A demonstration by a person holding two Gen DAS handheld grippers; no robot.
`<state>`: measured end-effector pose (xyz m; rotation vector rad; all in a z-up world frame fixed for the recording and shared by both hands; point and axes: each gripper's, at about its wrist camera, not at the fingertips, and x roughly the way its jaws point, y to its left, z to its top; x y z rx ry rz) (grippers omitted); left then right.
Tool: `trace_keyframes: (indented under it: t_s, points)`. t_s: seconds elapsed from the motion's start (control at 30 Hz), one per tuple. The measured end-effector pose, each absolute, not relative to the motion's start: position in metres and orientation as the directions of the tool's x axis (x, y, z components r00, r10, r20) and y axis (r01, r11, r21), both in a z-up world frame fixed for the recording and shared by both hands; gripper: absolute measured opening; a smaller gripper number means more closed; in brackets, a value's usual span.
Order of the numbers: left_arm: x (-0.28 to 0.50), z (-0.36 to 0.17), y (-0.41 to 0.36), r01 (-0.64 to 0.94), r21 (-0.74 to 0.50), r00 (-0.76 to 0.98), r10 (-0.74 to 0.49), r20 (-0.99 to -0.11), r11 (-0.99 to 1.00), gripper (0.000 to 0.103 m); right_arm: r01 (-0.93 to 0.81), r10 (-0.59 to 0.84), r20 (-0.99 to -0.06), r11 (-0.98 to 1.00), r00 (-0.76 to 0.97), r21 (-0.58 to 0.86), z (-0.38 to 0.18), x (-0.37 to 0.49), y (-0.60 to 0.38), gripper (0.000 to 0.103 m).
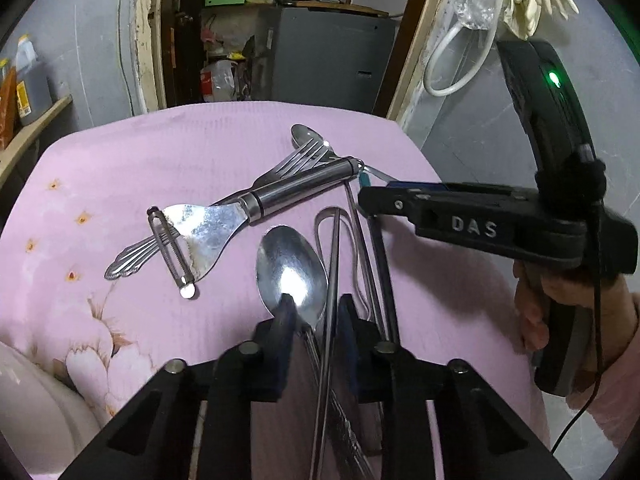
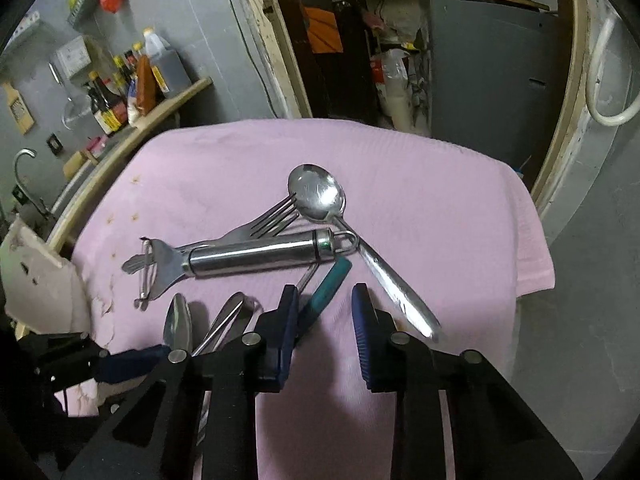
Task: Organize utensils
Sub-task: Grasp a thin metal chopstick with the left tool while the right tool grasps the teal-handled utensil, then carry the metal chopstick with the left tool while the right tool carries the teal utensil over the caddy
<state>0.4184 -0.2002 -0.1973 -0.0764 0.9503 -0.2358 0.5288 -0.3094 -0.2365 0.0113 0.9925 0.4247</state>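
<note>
Metal utensils lie piled on a pink cloth (image 1: 160, 152). My left gripper (image 1: 316, 312) points down at a large spoon (image 1: 290, 268). Its narrow jaws straddle the spoon's neck and the steel chopsticks (image 1: 334, 264), with gaps showing beside both pads. A steel-handled peeler (image 2: 256, 258) lies across a fork (image 2: 272, 216), and a second spoon (image 2: 320, 196) lies further back. My right gripper (image 2: 325, 300) hangs open over the cloth. A teal-handled tool (image 2: 332, 280) lies between its jaws, close to the left finger (image 2: 290, 304), while bare cloth shows beside the right finger.
A pale ceramic vessel (image 1: 28, 400) stands at the cloth's near left corner. A wooden shelf with sauce bottles (image 2: 116, 96) runs along the left wall. Behind the table are a doorway and a grey cabinet (image 1: 320, 52). The cloth drops off at its right edge (image 2: 536, 264).
</note>
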Motion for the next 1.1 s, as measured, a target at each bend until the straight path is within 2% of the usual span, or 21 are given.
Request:
trace_keyframes:
  t_s: [0.1,0.17,0.33,0.47,0.57,0.63,0.77,1.1]
  points:
    - [0.424,-0.198,-0.2,0.168,-0.182,0.545,-0.245,-0.802,0.969,0.015,-0.324,0.312,-0.832,0.931,0.459,0.17,-0.234,0.532,-0.305,0.022]
    - [0.426,-0.197,-0.196,0.162,-0.212,0.534,-0.266,-0.803,0.964,0.007,-0.301,0.308,-0.846,0.935,0.435,0.186,-0.233,0.534,-0.305,0.022]
    - [0.421,-0.199,-0.178,0.118,-0.281,0.527,-0.3,-0.795,0.952,0.007,-0.313,0.262,-0.88,0.94,0.395,0.139,-0.232,0.535,-0.296,0.021]
    - [0.417,-0.2,-0.17,0.098,-0.29,0.53,-0.297,-0.794,0.952,0.006,-0.294,0.215,-0.885,0.951,0.414,0.094,-0.23,0.533,-0.286,0.021]
    - [0.414,-0.198,-0.167,0.089,-0.314,0.534,-0.311,-0.786,0.945,0.006,-0.263,0.24,-0.877,0.955,0.417,0.136,-0.228,0.529,-0.293,0.012]
    - [0.411,-0.193,-0.166,0.091,-0.326,0.547,-0.32,-0.773,0.941,0.006,-0.232,0.3,-0.864,0.948,0.405,0.22,-0.23,0.526,-0.305,0.007]
    - [0.402,-0.178,-0.166,0.115,-0.321,0.581,-0.326,-0.746,0.94,0.006,-0.171,0.42,-0.788,0.907,0.45,0.385,-0.222,0.498,-0.331,0.007]
    - [0.367,-0.134,-0.153,0.186,-0.35,0.643,-0.383,-0.663,0.918,0.006,-0.19,0.463,-0.631,0.871,0.622,0.452,-0.176,0.404,-0.356,0.007]
